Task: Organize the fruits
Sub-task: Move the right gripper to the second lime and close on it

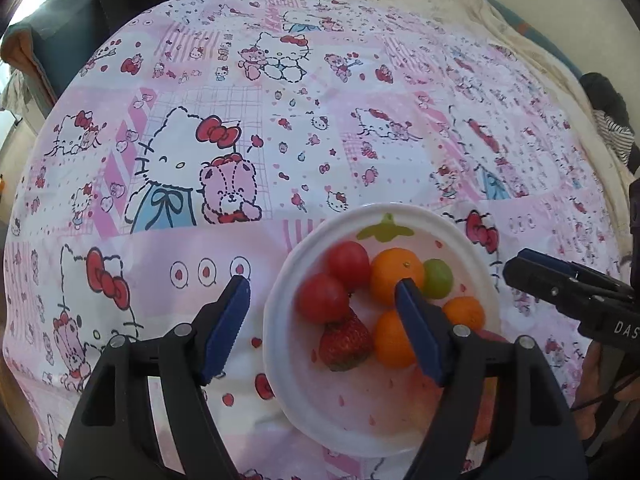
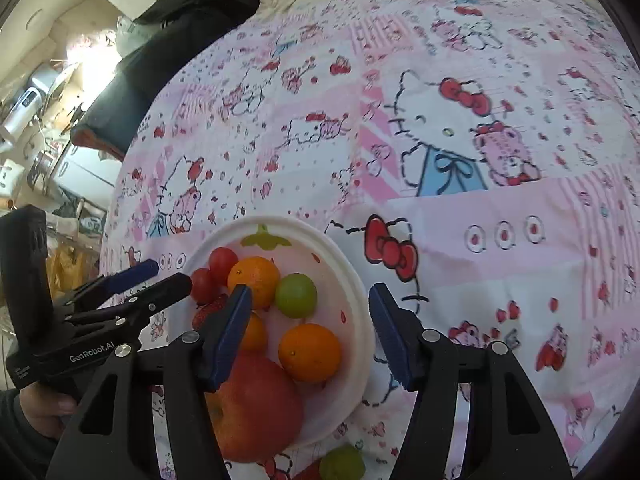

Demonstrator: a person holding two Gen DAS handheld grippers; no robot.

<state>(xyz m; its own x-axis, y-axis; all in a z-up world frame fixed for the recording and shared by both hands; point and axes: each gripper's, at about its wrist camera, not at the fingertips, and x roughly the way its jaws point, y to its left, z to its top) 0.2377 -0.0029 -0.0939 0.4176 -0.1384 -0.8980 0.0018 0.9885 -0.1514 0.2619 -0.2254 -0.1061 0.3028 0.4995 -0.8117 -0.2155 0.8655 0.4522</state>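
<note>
Cartoon-print cloth [image 1: 200, 80] | strawberry [image 1: 346, 342] on plate [image 1: 280, 360], tip toward tomatoes [image 1: 324, 298] | left gripper [image 1: 322, 292], right gripper [image 2: 310, 300] both agape, empty

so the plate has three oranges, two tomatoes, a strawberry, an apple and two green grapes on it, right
Not quite: only one green grape sits on the plate. The second green grape lies off it on the cloth, as the right wrist view shows. The rest stands.

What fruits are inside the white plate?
On the white plate lie two cherry tomatoes, a strawberry, three small oranges, a green grape and a red apple. The gripper fingers cover some of the plate.
</note>
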